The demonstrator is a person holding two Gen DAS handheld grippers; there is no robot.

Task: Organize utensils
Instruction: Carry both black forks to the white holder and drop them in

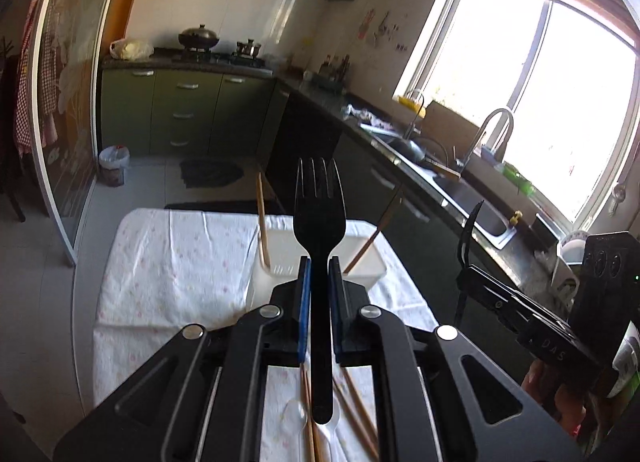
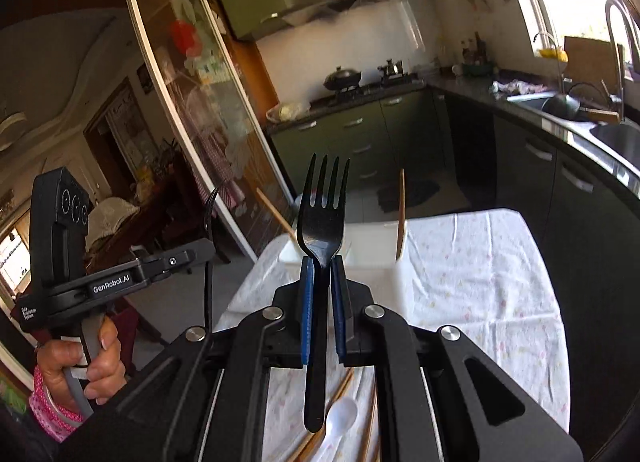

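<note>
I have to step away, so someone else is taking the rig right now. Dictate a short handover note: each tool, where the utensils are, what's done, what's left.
Left tool: shut on a black fork, tines up, held above the table.
Right tool: shut on a second black fork, also tines up.
White bin: at the far end of the white tablecloth, with two chopsticks already leaning in it.
Left to do: drop both forks in the bin, then gather the loose chopsticks and the white spoon lying on the cloth under the tools.
</note>
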